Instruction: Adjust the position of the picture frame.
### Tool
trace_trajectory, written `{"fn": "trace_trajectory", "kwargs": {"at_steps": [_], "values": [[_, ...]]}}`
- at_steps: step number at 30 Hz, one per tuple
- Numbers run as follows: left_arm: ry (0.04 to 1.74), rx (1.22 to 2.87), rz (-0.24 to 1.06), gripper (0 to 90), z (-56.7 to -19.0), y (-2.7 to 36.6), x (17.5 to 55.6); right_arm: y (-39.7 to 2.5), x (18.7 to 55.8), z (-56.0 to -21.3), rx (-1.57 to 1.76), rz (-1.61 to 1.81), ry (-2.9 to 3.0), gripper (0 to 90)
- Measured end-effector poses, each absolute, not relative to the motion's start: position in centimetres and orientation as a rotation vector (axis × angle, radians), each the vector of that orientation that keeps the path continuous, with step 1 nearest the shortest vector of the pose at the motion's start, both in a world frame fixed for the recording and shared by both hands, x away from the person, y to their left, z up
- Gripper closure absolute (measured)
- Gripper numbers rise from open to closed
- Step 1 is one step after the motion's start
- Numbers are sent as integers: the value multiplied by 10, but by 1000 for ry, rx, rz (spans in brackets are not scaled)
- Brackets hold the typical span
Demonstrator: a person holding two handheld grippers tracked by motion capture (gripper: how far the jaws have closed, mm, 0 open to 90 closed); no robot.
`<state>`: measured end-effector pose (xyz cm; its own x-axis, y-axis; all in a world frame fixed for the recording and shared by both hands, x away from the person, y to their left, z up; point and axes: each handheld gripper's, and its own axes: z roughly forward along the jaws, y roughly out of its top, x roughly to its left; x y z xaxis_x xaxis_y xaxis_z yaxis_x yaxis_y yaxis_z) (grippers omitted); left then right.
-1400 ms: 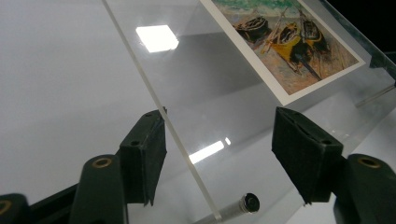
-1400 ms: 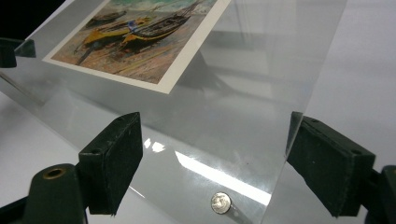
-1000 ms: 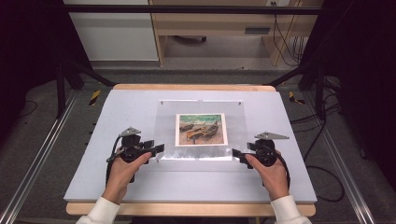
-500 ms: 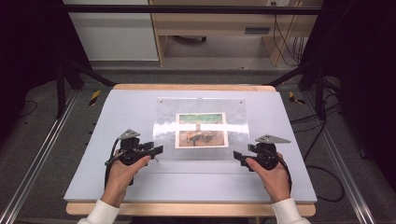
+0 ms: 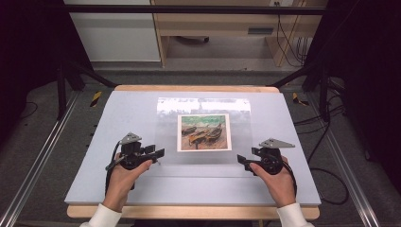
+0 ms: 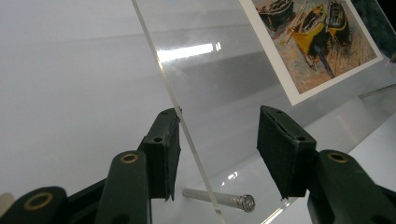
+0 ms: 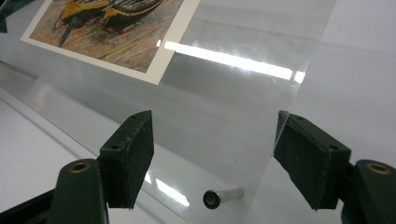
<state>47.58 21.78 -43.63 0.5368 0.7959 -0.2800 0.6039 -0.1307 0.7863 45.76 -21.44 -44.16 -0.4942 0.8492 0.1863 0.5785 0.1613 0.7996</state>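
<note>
Item: clear acrylic sheet (image 5: 203,132), rectangular, w/ boat print (image 5: 204,132) at its centre. Loc: mid-table, on grey mat (image 5: 94,179) over wooden table (image 5: 189,88); raised and tilted in both gripper views, a second clear sheet (image 6: 373,116) lying flat below it. Print: white border, yellow and dark boats on sand.

Fittings: metal standoff pin (image 6: 219,199) near sheet's lower left corner; matching pin (image 7: 222,196) near lower right corner.

L gripper (image 5: 158,153): held in person's left hand (image 5: 124,177), at sheet's left edge. Jaws apart; sheet edge runs between them, touching one pad, other pad clear. Not clamped.

R gripper (image 5: 241,161): held in right hand (image 5: 276,179), at sheet's right edge. Jaws wide apart; sheet's edge against one pad, other pad off the sheet. Not clamped.

Surrounds: dark frame rails (image 5: 28,175), cables (image 5: 326,137) on floor.
</note>
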Motion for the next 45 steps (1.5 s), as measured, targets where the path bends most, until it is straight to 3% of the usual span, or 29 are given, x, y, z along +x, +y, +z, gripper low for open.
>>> {"fn": "trace_trajectory", "kwargs": {"at_steps": [14,45], "values": [[1127,1866,305,510,-434,217,465,-215,447,-441,1336,1227,2125,351],[1118,1873,325,528,-433,217,460,-215,443,-441,1314,1215,2128,359]]}}
